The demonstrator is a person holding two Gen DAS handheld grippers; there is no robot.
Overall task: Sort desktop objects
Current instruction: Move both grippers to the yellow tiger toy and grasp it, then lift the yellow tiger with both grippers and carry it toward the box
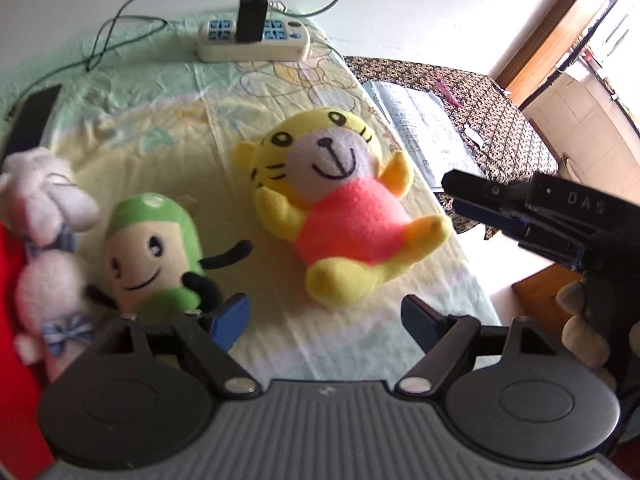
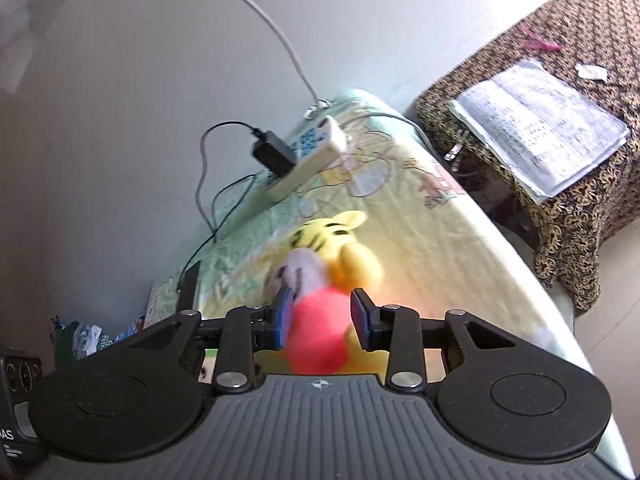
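Left tongs point(image 1: 326, 318) hover spread wide above the desk point(image 1: 160, 128), nothing between the blue pads, and they sit just in front of the yellow tiger plush point(image 1: 340, 208). That tiger lies on its back on the pale cartoon-print cloth, pink shirt up, face toward the camera, arms out. To its left, the green-hooded plush point(image 1: 156, 248) lies close by, one black arm reaching toward the tiger, and at the far left edge a white bunny plush point(image 1: 44, 240) rests against something red point(image 1: 12, 320).

Over on the right, right tongs point(image 1: 454, 190) come in from the side in the left wrist view, low and near the tiger's foot, with a hand point(image 1: 580, 320) wrapped round the handle. In the right wrist view, right tongs point(image 2: 322, 318) are parted with the tiger's point(image 2: 320, 320) pink body sitting between the pads; the picture is blurred there, so whether the pads touch the fabric I cannot tell.

At the back of the desk, a white power strip point(image 1: 256, 42) lies near the wall with a black charger point(image 1: 251, 18) plugged in. Beyond the desk's right edge, a sheaf of papers point(image 2: 540, 124) lies on a brown patterned cloth point(image 2: 580, 220).
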